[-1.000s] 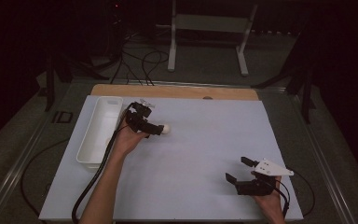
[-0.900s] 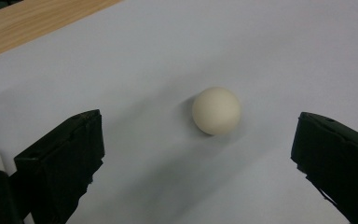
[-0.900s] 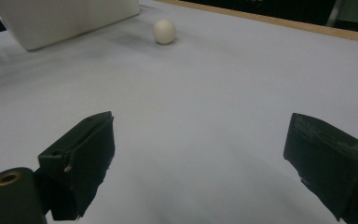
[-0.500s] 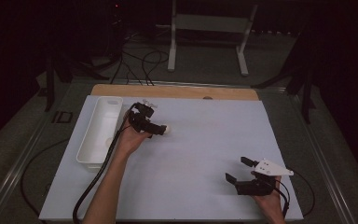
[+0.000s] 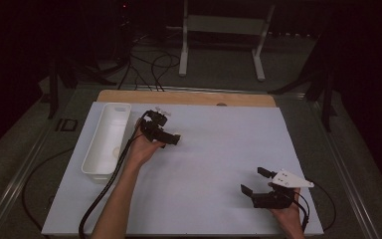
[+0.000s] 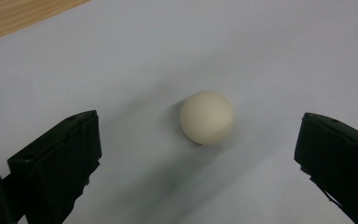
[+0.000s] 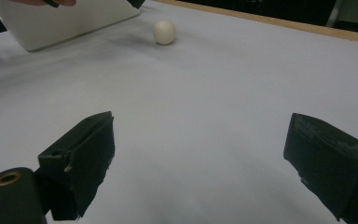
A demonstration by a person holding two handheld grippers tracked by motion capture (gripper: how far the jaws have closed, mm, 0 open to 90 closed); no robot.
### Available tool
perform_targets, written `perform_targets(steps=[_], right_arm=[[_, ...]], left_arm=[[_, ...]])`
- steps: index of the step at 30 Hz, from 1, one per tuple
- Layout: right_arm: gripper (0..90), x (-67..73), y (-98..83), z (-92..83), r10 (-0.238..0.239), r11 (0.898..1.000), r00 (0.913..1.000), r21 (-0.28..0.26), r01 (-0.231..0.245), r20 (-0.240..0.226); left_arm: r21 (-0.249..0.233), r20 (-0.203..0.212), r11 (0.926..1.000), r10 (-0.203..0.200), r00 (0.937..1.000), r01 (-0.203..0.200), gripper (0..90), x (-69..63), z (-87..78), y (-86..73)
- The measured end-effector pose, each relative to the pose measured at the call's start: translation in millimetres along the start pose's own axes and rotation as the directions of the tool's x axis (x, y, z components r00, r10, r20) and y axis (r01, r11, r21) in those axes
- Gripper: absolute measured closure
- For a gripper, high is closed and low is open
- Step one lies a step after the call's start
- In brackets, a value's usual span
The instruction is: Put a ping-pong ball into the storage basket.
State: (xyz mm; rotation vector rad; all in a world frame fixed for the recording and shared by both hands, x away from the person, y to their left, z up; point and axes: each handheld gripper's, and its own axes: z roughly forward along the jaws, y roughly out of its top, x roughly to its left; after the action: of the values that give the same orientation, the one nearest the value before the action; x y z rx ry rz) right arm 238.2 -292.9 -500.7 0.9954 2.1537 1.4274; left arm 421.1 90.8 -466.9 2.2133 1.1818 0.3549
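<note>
Cream-white ball (image 6: 207, 117), smooth, matte, round, btwn left gripper (image 6: 198, 154) jaws

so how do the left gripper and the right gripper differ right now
The left gripper sits far up the table beside the long white plastic tray, its jaws flanking the small cream ball; the right gripper rests near the table's front edge with bare white surface between its jaws. The right gripper carries a grey three-cornered plate. Both are black, hand-held, and open.

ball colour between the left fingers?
Cream-white, plain; the ball shows best in the left gripper view.
</note>
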Motion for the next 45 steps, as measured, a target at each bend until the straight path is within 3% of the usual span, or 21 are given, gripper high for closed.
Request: perform_targets(steps=[22, 45], right_arm=[[8.2, 0.1, 0.1, -0.8, 0.002, 1.0, 1.0, -0.002, -0.002, -0.001], [8.2, -0.5, 0.1, -1.2, 0.005, 1.0, 1.0, -0.004, -0.005, -0.002]], left_arm=[[-0.012, 0.013, 0.9999, -0.007, 0.9999, 0.007, 1.5, -7.0, 13.7, 3.1], [0.016, -0.002, 0.9997, -0.019, 0.9998, 0.019, 5.3, -10.6, 29.8, 2.0]])
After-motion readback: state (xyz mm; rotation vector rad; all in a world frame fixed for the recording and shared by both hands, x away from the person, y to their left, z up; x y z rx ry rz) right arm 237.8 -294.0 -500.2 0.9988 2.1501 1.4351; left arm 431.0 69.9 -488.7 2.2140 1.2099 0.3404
